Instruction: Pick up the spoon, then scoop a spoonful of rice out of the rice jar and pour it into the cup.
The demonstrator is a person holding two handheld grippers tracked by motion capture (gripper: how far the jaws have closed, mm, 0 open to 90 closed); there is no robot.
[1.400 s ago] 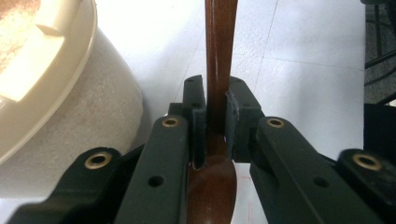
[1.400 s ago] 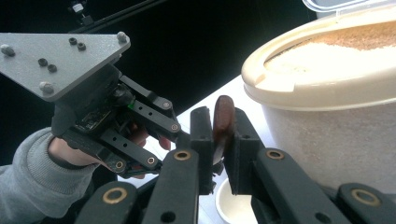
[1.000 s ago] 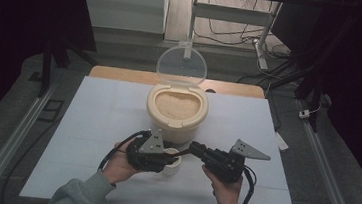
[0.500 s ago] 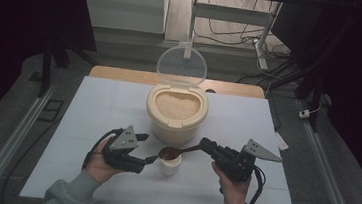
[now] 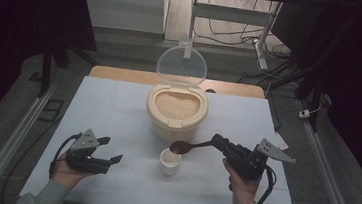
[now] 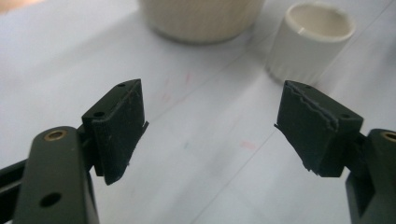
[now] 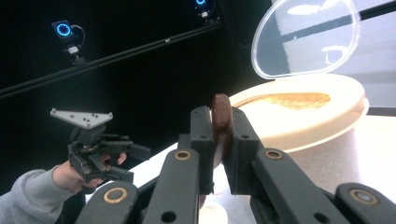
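Observation:
A cream rice container [image 5: 177, 112] with its clear lid [image 5: 182, 64] raised stands mid-table, full of rice [image 5: 176, 105]. A small white cup [image 5: 169, 162] sits just in front of it. My right gripper [image 5: 217, 141] is shut on the handle of a brown wooden spoon [image 5: 187, 146], whose bowl hangs over the cup's rim. The right gripper view shows the spoon [image 7: 220, 116] edge-on between the pads, with the container [image 7: 308, 116] behind. My left gripper [image 5: 111, 149] rests low at the left, apart from the cup [image 6: 312, 39]. Its jaws have just been opening and hold nothing [image 6: 212, 107].
The white table [image 5: 118, 111] has free room at both sides of the container. A wooden board [image 5: 121, 74] lies along its far edge. Metal rails [image 5: 15, 136] flank the table. A white desk frame with cables [image 5: 227, 21] stands behind.
The left gripper has drawn away from the cup to the left and toward the near edge, its jaws spreading. The right gripper and spoon have shifted slightly to the right.

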